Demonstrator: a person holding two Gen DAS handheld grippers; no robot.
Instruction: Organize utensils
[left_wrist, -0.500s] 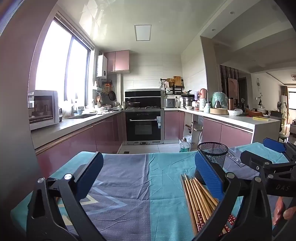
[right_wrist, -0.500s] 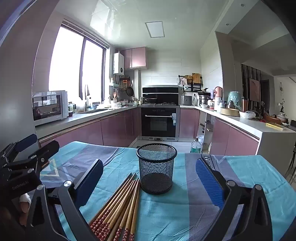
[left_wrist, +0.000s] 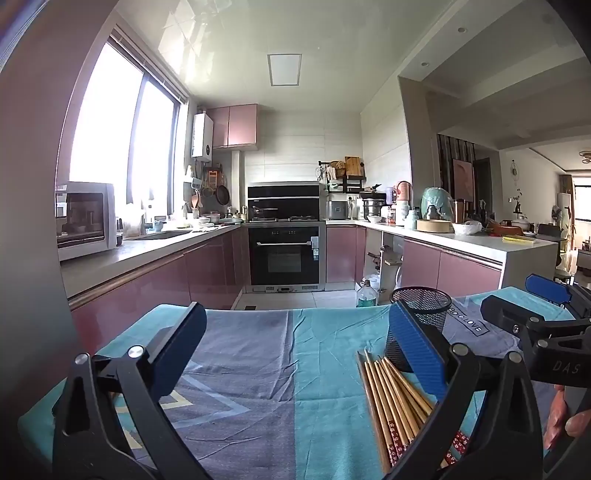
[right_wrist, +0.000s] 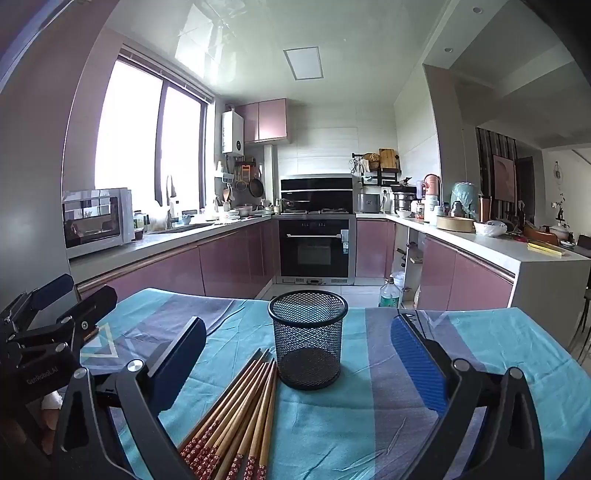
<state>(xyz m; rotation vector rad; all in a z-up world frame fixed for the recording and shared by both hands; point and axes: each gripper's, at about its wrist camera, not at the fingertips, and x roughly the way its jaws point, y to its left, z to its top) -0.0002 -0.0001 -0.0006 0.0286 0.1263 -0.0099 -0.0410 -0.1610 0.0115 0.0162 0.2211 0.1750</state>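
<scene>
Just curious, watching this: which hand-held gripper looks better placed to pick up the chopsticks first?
Probably the right hand-held gripper: the chopsticks lie between its open fingers, before the cup.

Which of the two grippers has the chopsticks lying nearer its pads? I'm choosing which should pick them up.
The right gripper: the chopsticks lie between its open fingers, while they sit outside the left gripper.

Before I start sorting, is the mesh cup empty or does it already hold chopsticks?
Empty. The mesh cup stands upright with nothing inside; the chopsticks lie beside it.
</scene>
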